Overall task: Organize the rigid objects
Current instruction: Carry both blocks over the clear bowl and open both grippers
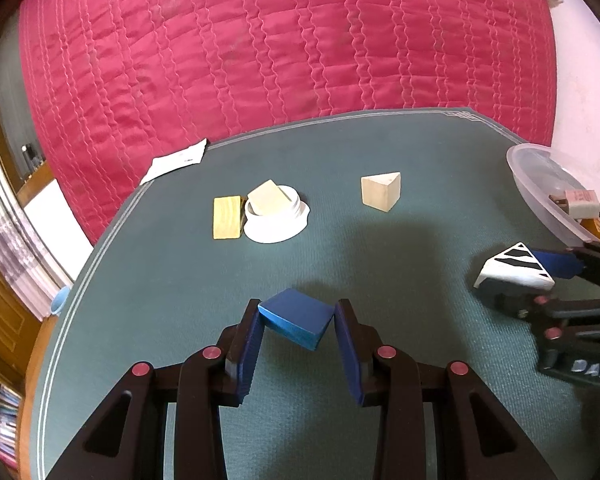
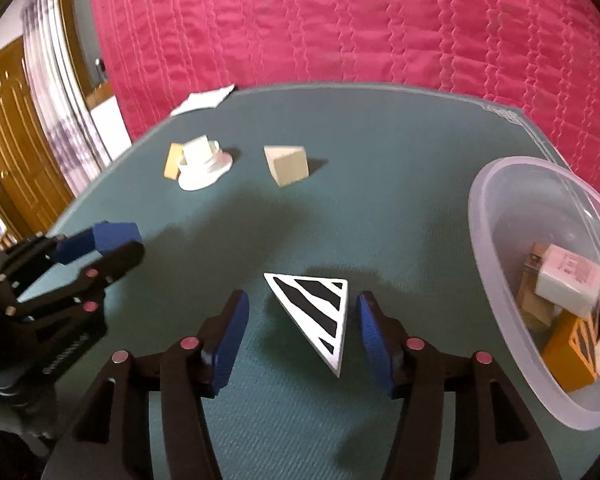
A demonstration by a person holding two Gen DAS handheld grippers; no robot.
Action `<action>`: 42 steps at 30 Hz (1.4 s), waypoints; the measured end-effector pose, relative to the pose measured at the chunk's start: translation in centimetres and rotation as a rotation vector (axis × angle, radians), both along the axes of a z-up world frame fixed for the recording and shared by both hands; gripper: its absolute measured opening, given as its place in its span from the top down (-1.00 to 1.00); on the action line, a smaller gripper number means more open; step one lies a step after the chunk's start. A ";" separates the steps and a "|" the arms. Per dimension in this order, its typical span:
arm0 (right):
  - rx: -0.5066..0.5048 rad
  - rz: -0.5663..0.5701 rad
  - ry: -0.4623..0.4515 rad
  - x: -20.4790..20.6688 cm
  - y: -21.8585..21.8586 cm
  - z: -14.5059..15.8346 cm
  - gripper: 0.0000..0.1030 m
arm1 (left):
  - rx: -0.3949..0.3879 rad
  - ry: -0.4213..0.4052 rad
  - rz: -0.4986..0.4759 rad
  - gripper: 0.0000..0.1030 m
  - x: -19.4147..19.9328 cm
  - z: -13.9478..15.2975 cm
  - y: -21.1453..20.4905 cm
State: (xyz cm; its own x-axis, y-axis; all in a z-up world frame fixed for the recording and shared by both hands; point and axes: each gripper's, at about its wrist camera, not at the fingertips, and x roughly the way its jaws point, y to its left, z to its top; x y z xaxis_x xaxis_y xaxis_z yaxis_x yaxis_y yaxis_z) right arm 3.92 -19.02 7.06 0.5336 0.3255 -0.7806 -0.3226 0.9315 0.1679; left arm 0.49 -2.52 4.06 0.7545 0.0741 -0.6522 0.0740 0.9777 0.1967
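My left gripper (image 1: 298,316) is shut on a blue block (image 1: 297,322), its pads touching two corners, just above the green table. My right gripper (image 2: 302,320) is open around a white triangular block with black stripes (image 2: 314,312); neither pad touches it. That block also shows in the left wrist view (image 1: 514,266). Farther back lie a plain wooden wedge (image 1: 380,191), a flat yellow wooden block (image 1: 227,217) and a white lid (image 1: 277,220) holding a pale block (image 1: 267,197). The left gripper shows in the right wrist view (image 2: 112,240).
A clear plastic bowl (image 2: 500,216) at the right holds several blocks, among them an orange one (image 2: 568,356). A white paper (image 1: 176,160) lies at the table's far left corner. A red quilted bed (image 1: 280,40) lies beyond the green table (image 1: 180,300).
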 end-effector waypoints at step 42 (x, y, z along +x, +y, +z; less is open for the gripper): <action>0.018 -0.723 -0.256 -4.7 -18.9 5.0 0.14 | -0.135 0.062 -0.271 0.25 0.3 3.6 -10.5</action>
